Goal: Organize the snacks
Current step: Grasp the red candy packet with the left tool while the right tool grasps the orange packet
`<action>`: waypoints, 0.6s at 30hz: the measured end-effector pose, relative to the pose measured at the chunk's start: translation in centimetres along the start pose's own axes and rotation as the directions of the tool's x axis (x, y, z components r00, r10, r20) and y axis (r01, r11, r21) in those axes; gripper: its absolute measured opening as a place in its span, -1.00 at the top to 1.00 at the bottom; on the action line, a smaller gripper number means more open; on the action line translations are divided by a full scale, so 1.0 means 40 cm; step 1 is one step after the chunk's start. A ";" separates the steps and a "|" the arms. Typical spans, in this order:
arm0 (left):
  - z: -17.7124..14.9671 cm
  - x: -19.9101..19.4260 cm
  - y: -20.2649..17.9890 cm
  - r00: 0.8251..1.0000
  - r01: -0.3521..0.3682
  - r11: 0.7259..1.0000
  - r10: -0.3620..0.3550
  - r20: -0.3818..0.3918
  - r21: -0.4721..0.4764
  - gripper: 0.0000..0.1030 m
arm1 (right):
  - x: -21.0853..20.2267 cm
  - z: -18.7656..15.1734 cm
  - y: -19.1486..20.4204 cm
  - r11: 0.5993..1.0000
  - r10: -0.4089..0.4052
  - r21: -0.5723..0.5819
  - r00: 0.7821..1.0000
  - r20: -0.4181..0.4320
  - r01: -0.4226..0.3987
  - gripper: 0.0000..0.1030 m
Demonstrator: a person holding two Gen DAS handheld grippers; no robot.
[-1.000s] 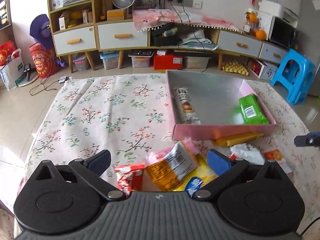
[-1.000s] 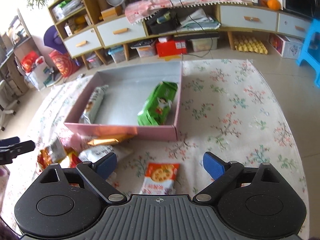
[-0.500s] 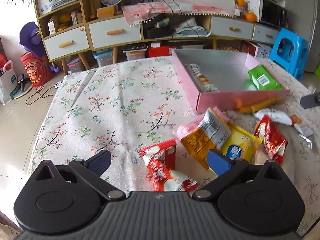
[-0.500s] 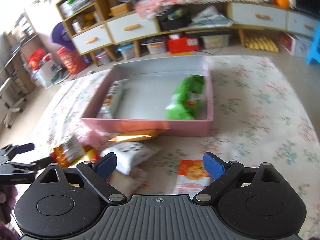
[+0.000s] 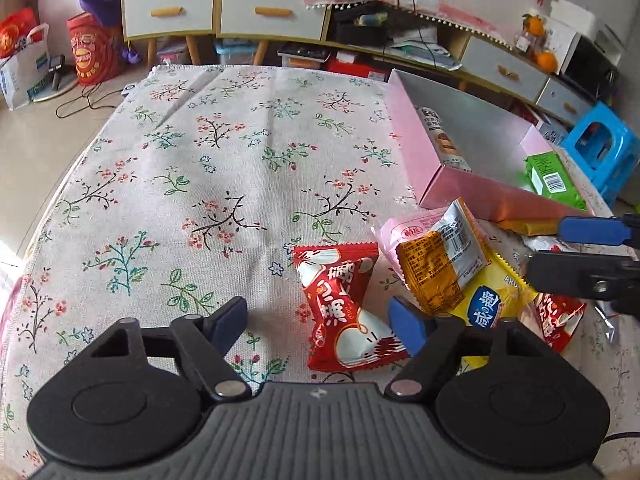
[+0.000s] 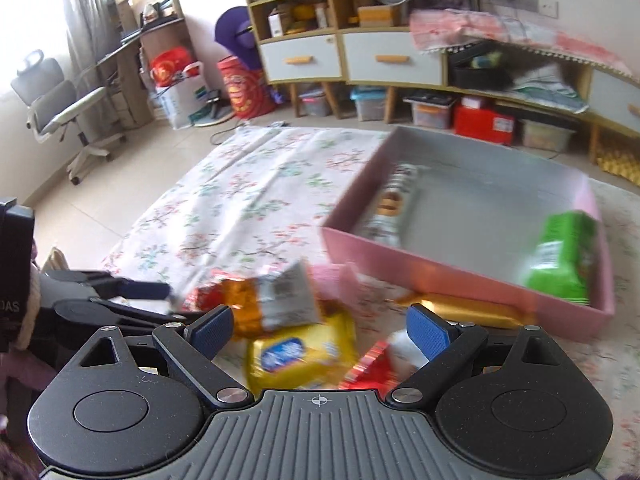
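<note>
Left claw (image 5: 316, 322): jaws spread, holding nothing, low over the tabletop (image 5: 192, 168), straddling the red snack packet (image 5: 344, 308).
Right claw (image 6: 320, 328): jaws spread, empty, over the yellow packet (image 6: 300, 354).
Pink box (image 5: 480, 196): landmark and goal; holds a biscuit roll (image 5: 444, 142) along its left wall and a green packet (image 5: 550, 180) at its right end.
Loose snacks: all heaped just in front of the box's near wall; an orange-and-silver packet (image 5: 440, 264) lies on the yellow one, a gold bar (image 6: 468, 310) against the wall.
Handling advice: probably one packet per claw. Pinch the red packet across its middle, lift clear of the heap, and keep the two claws apart.
</note>
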State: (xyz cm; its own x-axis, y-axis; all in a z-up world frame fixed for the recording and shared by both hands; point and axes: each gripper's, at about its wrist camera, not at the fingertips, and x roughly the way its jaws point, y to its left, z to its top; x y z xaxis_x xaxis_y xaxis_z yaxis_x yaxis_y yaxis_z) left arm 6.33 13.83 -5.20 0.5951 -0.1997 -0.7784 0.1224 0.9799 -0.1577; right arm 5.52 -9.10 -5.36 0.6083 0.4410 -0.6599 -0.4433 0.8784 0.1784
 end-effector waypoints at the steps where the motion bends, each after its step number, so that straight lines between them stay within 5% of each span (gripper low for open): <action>1: 0.001 0.000 0.000 1.000 0.002 1.000 -0.002 0.000 -0.004 -0.30 | 0.010 0.003 0.010 1.000 0.004 -0.002 1.000 -0.003 -0.004 -0.84; 11: 0.009 0.001 0.013 0.999 0.030 0.999 -0.031 -0.027 -0.034 0.34 | 0.087 0.015 0.029 0.999 -0.032 0.005 0.999 -0.042 0.033 -0.82; 18: 0.010 -0.002 0.011 0.998 0.033 0.999 -0.033 -0.044 0.005 0.35 | 0.110 0.019 0.060 1.000 -0.029 -0.011 0.997 -0.068 0.029 -0.73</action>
State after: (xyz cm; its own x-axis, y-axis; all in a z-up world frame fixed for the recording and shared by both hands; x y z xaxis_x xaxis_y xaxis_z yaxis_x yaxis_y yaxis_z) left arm 6.64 14.27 -4.98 0.5554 -0.2316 -0.7987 0.1459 0.9727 -0.1806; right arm 7.61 -4.91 -7.28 0.5749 0.4016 -0.7129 -0.4329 0.8886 0.1515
